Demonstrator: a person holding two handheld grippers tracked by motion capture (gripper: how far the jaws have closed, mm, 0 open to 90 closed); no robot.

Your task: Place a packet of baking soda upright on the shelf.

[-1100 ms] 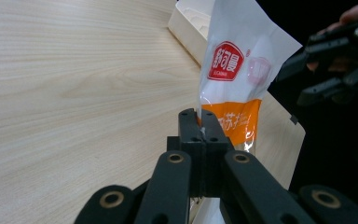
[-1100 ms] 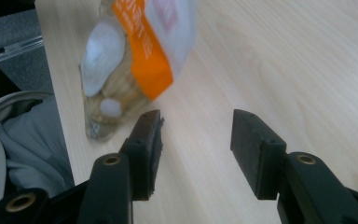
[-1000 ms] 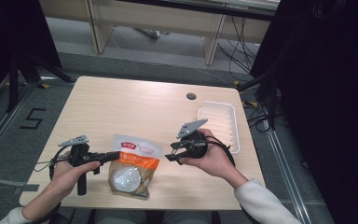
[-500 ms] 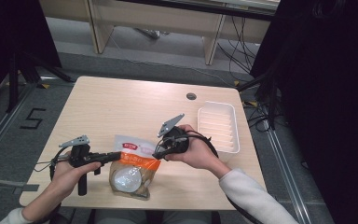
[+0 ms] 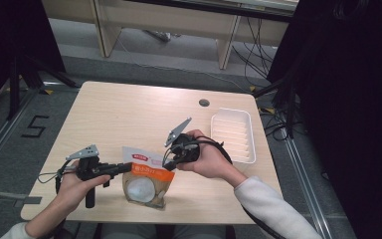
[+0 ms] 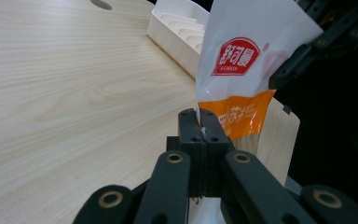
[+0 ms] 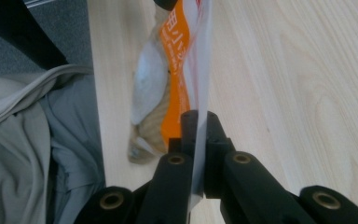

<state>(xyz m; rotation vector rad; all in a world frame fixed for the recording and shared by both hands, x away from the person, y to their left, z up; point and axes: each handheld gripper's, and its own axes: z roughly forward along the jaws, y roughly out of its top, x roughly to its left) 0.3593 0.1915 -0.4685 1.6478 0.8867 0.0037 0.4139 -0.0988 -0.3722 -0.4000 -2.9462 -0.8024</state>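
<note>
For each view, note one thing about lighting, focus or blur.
High view: even light, dark surroundings, the pale wooden table sharp. Left gripper view: the white-and-orange plastic bag sharp, the white ridged tray softer. Right gripper view: the bag's edge bright, the grey clothing dim.

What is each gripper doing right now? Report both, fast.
Left gripper: closed, pinching the left edge of the snack bag.
Right gripper: jaws have just been closing; now closed on the bag's right edge.

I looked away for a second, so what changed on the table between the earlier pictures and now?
The right claw moved left from near the white tray to the snack bag, and its jaws have just been closing onto the bag's right edge. The left claw stayed clamped on the left edge.
</note>
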